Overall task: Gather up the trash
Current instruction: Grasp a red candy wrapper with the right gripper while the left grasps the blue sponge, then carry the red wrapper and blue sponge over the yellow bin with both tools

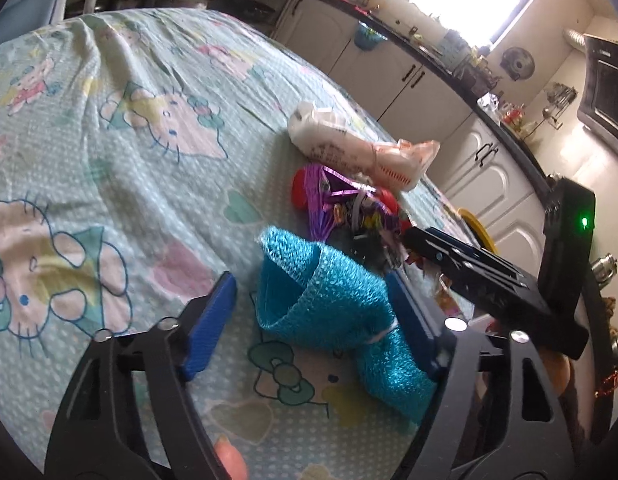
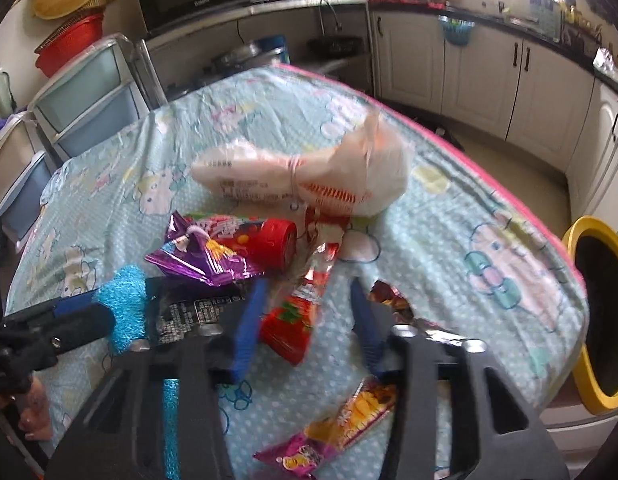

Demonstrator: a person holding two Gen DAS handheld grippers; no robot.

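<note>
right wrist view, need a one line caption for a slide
Right gripper with fingers around a red wrapper on the cartoon-print tablecloth, yellow-rimmed bin beside the table.

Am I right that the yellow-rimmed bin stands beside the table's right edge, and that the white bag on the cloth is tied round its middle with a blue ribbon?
Not quite: the yellow-rimmed bin does stand beside the table, but the white bag is tied with a pale band, not a blue ribbon. The right wrist view shows it.

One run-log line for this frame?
left tool: open around blue mesh | right tool: open around red wrapper | bin: beside table
</note>
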